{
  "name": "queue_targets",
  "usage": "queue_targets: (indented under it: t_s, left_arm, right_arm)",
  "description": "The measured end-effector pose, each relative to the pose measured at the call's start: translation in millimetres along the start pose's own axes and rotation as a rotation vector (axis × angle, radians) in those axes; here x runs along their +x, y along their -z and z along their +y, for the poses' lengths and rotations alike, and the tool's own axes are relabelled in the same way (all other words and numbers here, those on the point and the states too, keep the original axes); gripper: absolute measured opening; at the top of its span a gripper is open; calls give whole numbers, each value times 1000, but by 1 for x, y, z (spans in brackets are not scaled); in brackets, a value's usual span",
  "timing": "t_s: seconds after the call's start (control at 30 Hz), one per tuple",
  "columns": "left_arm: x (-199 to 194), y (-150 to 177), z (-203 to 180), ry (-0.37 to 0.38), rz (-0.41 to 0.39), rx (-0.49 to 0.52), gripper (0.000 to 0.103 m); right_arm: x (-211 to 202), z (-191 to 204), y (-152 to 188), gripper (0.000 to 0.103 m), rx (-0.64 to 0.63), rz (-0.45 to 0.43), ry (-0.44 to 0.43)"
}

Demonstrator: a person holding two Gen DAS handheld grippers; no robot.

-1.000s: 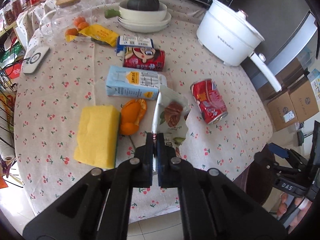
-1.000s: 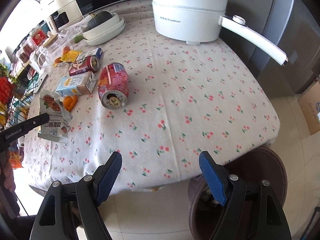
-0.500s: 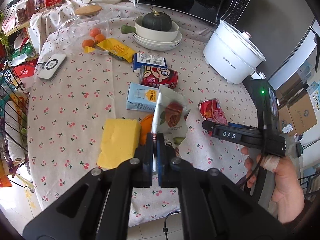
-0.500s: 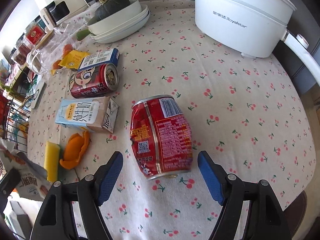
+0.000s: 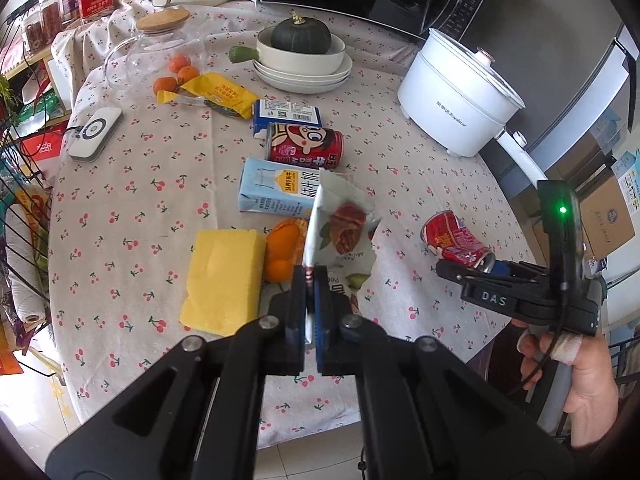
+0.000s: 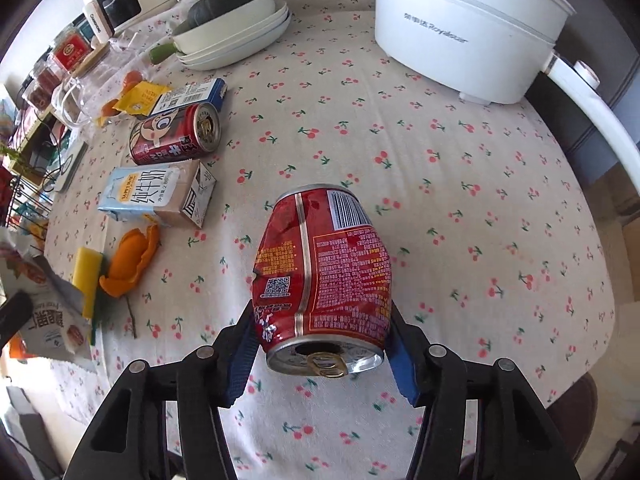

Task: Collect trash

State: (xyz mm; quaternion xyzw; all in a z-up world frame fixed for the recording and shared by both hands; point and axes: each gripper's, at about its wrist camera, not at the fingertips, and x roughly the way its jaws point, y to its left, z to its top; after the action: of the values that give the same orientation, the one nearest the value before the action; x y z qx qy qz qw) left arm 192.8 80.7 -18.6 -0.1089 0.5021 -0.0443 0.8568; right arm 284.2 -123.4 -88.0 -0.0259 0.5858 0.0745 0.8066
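On the cherry-print tablecloth point(image 5: 120, 200), far left, lying flat beside tangerines point(image 5: 176, 74): a white charging pad point(image 5: 95, 132). Further right, resting side by side: yellow sponge point(image 5: 222, 280), orange peel point(image 5: 282, 250), milk carton point(image 5: 276, 188) and cartoon-printed red can point(image 5: 305, 147). In the middle, hanging pinched by its lower edge and raised off the cloth: torn snack wrapper point(image 5: 340, 232), clamped tight in the left gripper point(image 5: 309, 292). To the right, lying on its side with the opened end toward the camera: dented red can point(image 6: 324, 276), sitting between the closing jaws of the right gripper point(image 6: 322, 354), blue pads point(image 6: 402, 364) flanking its lower rim, contact not clearly visible. Far right, standing upright: white electric pot point(image 6: 460, 28).
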Motion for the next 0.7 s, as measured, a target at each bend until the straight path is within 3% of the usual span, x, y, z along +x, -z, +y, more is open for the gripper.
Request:
queue_targets:
  t_s: [0.4, 0.43, 0.47, 0.5, 0.6, 0.63, 0.7]
  left_arm:
    - [4, 17, -46, 56, 35, 77, 4]
    - [6, 19, -51, 67, 42, 81, 4]
    - [6, 22, -56, 76, 48, 84, 4]
    - [7, 24, -61, 87, 54, 89, 4]
    - [10, 31, -77, 103, 72, 114, 4]
    - [10, 32, -81, 103, 73, 117, 4]
    - [11, 32, -83, 105, 73, 114, 4]
  right_arm:
    - [-68, -65, 66, 53, 38, -57, 4]
    - [-74, -70, 72, 50, 49, -65, -1]
    - [-79, -75, 78, 18, 59, -74, -13]
    - [-82, -79, 82, 8, 65, -77, -38]
    - [-81, -89, 92, 7, 78, -93, -38]
    - [-72, -92, 95, 6, 73, -78, -6]
    - [-49, -100, 100, 6, 105, -43, -21]
